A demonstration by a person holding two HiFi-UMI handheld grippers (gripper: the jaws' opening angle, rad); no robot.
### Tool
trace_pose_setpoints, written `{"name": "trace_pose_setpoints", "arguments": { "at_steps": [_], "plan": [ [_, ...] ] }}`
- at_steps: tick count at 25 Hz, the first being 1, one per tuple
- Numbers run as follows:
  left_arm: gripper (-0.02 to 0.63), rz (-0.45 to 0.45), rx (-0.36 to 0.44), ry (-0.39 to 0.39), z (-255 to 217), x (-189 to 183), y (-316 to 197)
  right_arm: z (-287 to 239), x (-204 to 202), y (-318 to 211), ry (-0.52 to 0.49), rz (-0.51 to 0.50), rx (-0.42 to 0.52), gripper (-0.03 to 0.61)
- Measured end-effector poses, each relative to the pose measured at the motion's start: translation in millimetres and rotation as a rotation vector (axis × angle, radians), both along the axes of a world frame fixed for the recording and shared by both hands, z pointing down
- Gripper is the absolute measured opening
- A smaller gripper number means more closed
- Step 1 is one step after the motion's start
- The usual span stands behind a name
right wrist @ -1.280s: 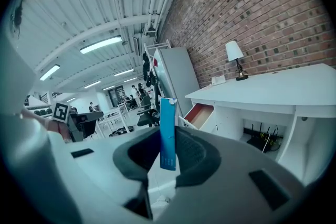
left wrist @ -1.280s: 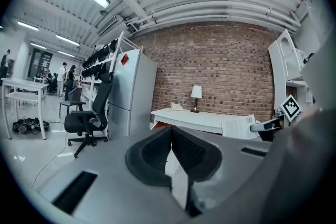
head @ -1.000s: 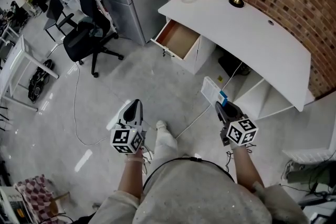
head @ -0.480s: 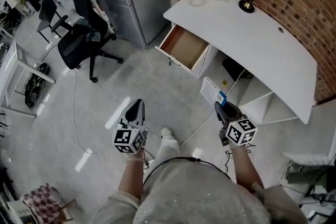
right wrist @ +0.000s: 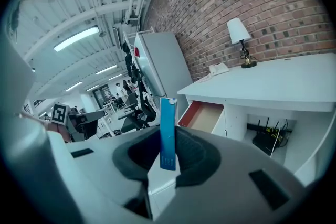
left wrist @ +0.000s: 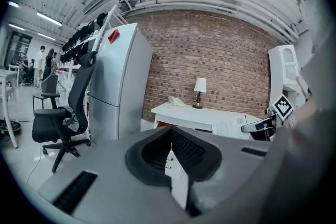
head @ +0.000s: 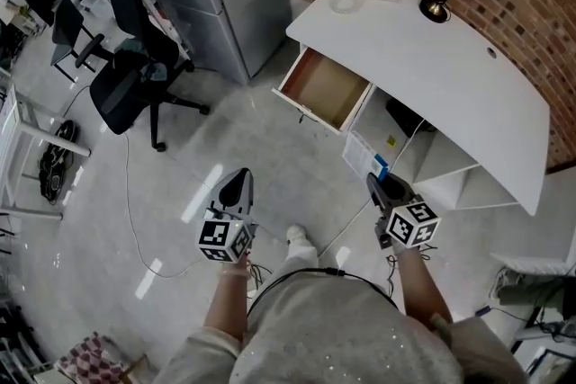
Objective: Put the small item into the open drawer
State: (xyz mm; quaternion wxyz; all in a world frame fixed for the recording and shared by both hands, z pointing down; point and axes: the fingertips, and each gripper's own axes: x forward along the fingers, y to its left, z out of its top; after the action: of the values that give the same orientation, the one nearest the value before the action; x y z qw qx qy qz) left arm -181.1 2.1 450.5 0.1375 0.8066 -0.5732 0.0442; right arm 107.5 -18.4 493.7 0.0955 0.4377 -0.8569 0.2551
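Blue flat item (right wrist: 168, 131) pinched in right tool (head: 378, 183); base hidden, perhaps card.

Grey speckled top (head: 333, 328), white shoe (head: 295, 234); L tongs (head: 240, 175), R tongs (head: 373, 182) grey w/ b&w marker cubes (head: 222, 238).

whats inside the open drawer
Only the drawer's bare brown bottom shows; nothing lies on it. Its back end, under the desk, is covered.
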Motion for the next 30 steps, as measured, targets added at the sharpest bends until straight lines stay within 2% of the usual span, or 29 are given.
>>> {"name": "trace_pose_setpoints", "arguments": {
  "at_steps": [4, 8, 17, 23, 30],
  "plan": [
    [0.006, 0.043, 0.000, -0.002, 6, -9, -21, 5, -12, -15, 0.002, 0.037, -0.011, 0.080],
    [0.006, 0.062, -0.010, 0.014, 18, -14, -37, 14, -25, -22, 0.054, 0.036, -0.019, 0.080],
    [0.006, 0.131, -0.060, 0.058, 41, 14, -44, 32, -26, -27, 0.093, 0.049, -0.072, 0.081],
    [0.006, 0.127, -0.061, 0.062, 41, 18, -70, 42, -26, -53, 0.101, 0.044, -0.088, 0.081],
    [0.006, 0.118, -0.089, 0.057, 53, 24, -114, 56, -29, -101, 0.131, -0.006, -0.110, 0.081]
  ]
}}
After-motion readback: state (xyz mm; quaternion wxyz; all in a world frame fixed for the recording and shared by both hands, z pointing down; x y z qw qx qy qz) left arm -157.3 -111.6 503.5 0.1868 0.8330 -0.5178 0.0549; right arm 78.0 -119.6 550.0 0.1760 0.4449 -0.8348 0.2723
